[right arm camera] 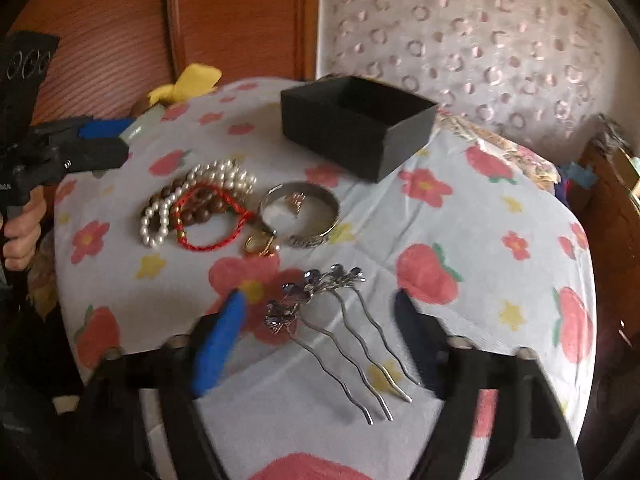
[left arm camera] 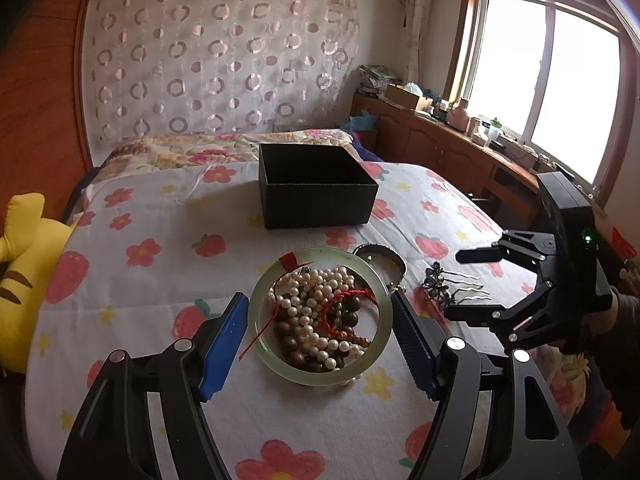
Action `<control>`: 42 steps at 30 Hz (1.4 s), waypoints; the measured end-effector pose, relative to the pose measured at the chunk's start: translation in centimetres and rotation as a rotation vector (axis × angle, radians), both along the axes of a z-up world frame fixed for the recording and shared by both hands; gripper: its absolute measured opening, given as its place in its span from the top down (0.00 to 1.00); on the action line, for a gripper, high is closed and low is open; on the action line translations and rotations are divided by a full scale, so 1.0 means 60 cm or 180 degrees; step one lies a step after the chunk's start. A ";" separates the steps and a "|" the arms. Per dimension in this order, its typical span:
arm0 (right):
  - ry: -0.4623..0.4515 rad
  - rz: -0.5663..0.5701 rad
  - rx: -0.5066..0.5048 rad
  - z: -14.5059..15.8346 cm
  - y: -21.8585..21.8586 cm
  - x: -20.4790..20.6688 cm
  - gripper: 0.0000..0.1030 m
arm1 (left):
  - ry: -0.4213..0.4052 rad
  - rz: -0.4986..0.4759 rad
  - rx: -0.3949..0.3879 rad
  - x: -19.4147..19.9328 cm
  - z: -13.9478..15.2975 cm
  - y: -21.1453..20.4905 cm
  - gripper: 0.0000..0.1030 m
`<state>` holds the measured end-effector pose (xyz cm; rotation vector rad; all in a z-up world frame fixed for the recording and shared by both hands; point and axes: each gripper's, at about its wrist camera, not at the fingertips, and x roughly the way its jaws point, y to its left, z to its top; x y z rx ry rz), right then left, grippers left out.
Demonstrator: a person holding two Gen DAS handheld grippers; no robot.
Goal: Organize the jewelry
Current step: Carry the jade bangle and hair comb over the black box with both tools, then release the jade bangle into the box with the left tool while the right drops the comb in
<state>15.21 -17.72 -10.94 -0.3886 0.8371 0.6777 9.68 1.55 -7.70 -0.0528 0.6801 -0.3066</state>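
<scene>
The right claw [right arm camera: 320, 300] is spread wide over the bed [right arm camera: 372, 236], tilted down. A silver hairpin [right arm camera: 288, 308] lies flat on the sheet between its fingers, flower head to the left and three wavy prongs running back toward the wrist. Neither pad touches it; this view is somewhat blurred.

Just past the fingertips, to the left, sits a small gold ring [right arm camera: 256, 245], touching a metal cuff [right arm camera: 312, 236] that lies flat straight ahead. Left of the cuff is a tangle of pearls [right arm camera: 224, 176], brown beads [right arm camera: 196, 208] and a red cord [right arm camera: 236, 204]. Beyond the cuff, ahead and slightly right, stands an open black box [right arm camera: 340, 132]; what shows of its inside looks empty.

The left claw [left arm camera: 320, 304] pinches a pale green bangle [left arm camera: 256, 320], one pad against each side of the ring. Seen from the right wrist, the left claw [right arm camera: 130, 138] comes in from the far left, gripped by a hand [right arm camera: 24, 232], with the bangle [right arm camera: 134, 131] up off the sheet. Through the ring, the left camera looks down on the pearls [left arm camera: 316, 292]. The cuff [left arm camera: 384, 250] shows just past its right fingertip, then the hairpin [left arm camera: 440, 284] between the fingers of the right claw [left arm camera: 454, 284]. The box [left arm camera: 316, 204] sits farther ahead.

A yellow plush [left arm camera: 24, 248] lies well left of the left claw, and a circle-patterned curtain [left arm camera: 220, 60] hangs behind the bed.
</scene>
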 end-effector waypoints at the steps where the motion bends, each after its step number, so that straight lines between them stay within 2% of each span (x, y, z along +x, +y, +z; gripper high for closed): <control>1: 0.0040 0.0000 -0.0025 -0.003 0.001 0.002 0.18 | 0.0000 -0.0002 0.0001 -0.001 -0.001 0.001 0.33; 5: 0.0113 0.0052 -0.0097 -0.016 0.006 0.005 0.19 | -0.0011 0.0003 -0.0009 -0.001 -0.002 0.001 0.33; 7: 0.0189 0.0091 -0.0022 -0.016 0.006 0.007 0.29 | -0.0010 -0.0002 -0.0004 -0.001 -0.003 -0.001 0.33; 8: 0.0208 0.0114 -0.0003 -0.015 0.006 0.007 0.37 | -0.0009 -0.0006 0.0000 -0.001 -0.004 -0.001 0.33; 11: 0.0225 0.0156 -0.0024 -0.013 0.010 0.003 0.38 | -0.0002 -0.0012 0.0002 -0.002 -0.005 -0.002 0.33; 12: 0.0217 0.0178 -0.0017 -0.012 0.010 0.000 0.42 | -0.0001 -0.0014 -0.0001 -0.002 -0.005 -0.003 0.33; 18: 0.0187 0.0186 0.0037 -0.006 0.013 -0.013 0.42 | -0.0017 -0.0020 0.0018 -0.002 -0.004 -0.003 0.33; 22: 0.0074 0.0194 0.0128 0.017 0.014 -0.016 0.42 | -0.0048 -0.0049 0.0035 0.015 0.004 -0.007 0.33; 29: -0.0197 0.0145 0.0194 0.070 0.016 0.015 0.42 | -0.0092 -0.0089 0.0119 0.093 0.029 -0.021 0.33; 35: -0.0330 0.0002 0.0319 0.106 0.010 0.093 0.42 | -0.0117 -0.0055 0.0202 0.186 0.049 -0.026 0.33; 42: -0.0423 0.0013 0.0389 0.125 0.024 0.166 0.42 | -0.0035 -0.0044 0.0238 0.280 0.044 -0.034 0.33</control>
